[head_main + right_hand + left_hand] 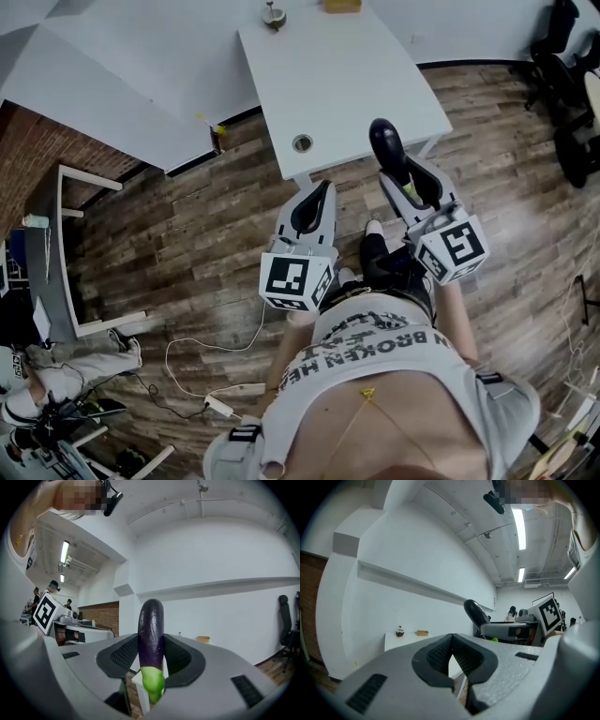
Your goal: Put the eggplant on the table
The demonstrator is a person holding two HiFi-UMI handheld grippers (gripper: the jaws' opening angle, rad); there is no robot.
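A dark purple eggplant [386,142] with a green stem end stands upright between the pads of my right gripper [401,178], which is shut on it. The right gripper view shows it close up, the eggplant [151,630] filling the gap of that gripper [151,644]. It hangs just over the near edge of the white table [347,75]. My left gripper [322,192] is level beside it, short of the table's near edge, shut and holding nothing; its pads meet at the tips [451,639]. From the left gripper view the eggplant [476,613] shows at the right.
At the table's far end are a small round object [273,14] and a yellowish box [342,5]; a cable hole [302,143] is near the front edge. White cables [202,361] lie on the wooden floor. A grey desk [56,253] stands left, office chairs [567,84] right.
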